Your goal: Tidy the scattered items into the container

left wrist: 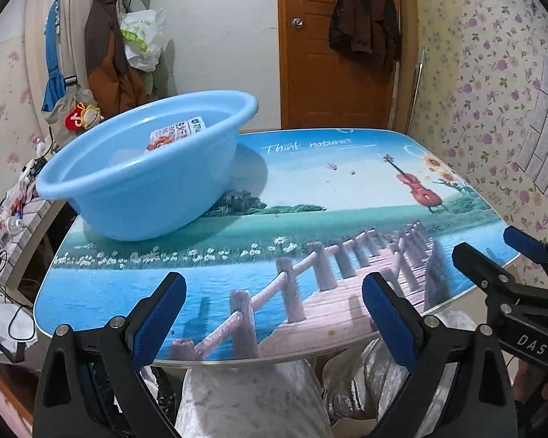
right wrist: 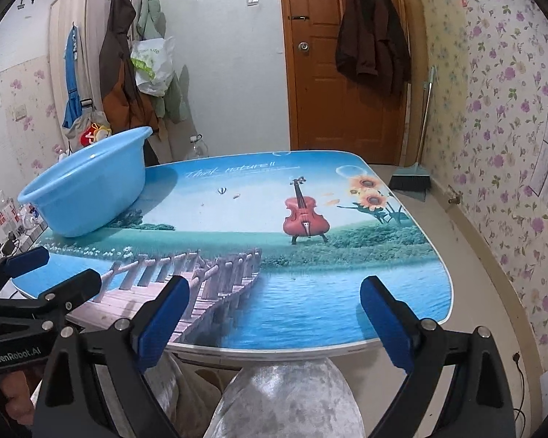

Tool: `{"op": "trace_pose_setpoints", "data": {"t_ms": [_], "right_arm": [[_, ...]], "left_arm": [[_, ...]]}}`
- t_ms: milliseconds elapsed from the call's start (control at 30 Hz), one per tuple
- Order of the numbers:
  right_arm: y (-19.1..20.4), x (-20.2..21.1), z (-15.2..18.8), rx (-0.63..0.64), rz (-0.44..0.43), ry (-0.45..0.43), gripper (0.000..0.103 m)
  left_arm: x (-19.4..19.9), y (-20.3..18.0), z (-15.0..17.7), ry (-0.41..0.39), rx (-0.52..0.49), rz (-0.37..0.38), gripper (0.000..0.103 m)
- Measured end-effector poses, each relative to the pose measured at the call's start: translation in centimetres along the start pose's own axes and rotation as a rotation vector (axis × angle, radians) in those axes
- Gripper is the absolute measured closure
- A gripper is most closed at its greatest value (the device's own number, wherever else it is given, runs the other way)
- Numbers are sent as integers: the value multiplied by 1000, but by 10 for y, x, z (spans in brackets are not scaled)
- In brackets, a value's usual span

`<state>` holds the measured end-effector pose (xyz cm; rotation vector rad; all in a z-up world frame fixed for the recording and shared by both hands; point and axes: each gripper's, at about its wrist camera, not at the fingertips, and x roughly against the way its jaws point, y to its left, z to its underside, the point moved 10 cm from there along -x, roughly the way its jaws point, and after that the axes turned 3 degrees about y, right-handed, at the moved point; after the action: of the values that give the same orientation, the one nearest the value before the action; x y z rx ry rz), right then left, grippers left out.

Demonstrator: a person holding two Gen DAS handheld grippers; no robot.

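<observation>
The table (right wrist: 310, 292) is filling both views, its printed top showing a lake, a boardwalk and a violin, and no loose item is lying anywhere on the visible surface. The blue basin (left wrist: 139, 189), the container for the task, is sitting at the far left corner of the table with its near side close to the left edge. A printed packet (left wrist: 171, 133) is lying inside it against the far wall; little else of the inside is showing, and in the right wrist view it is hidden altogether.

The main risk, as I judge it, is concerning the basin: it is standing near the table's edge, so a careless push from the left side could be sliding it off. A second risk is that the two tools are hanging close together at the near edge, and swinging either one inward could be knocking it against the other.

The left claw (left wrist: 274, 314) is hovering over the near edge of the table, level and pointing across it, its blue pads spread wide with nothing between them. The right claw (right wrist: 274, 317) is hanging just beside it, likewise over the near edge, pads wide apart and gripping nothing. Both are well apart from the basin.
</observation>
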<state>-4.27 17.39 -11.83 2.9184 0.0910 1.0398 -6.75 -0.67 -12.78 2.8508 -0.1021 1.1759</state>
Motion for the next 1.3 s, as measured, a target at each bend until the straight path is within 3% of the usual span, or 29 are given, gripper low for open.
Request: {"op": "trace_pose_setpoints", "data": {"t_ms": [1300], "right_arm": [[1, -20, 8, 13, 3, 56, 7]], "left_arm": [[-21, 21, 16, 68, 74, -5, 5]]}}
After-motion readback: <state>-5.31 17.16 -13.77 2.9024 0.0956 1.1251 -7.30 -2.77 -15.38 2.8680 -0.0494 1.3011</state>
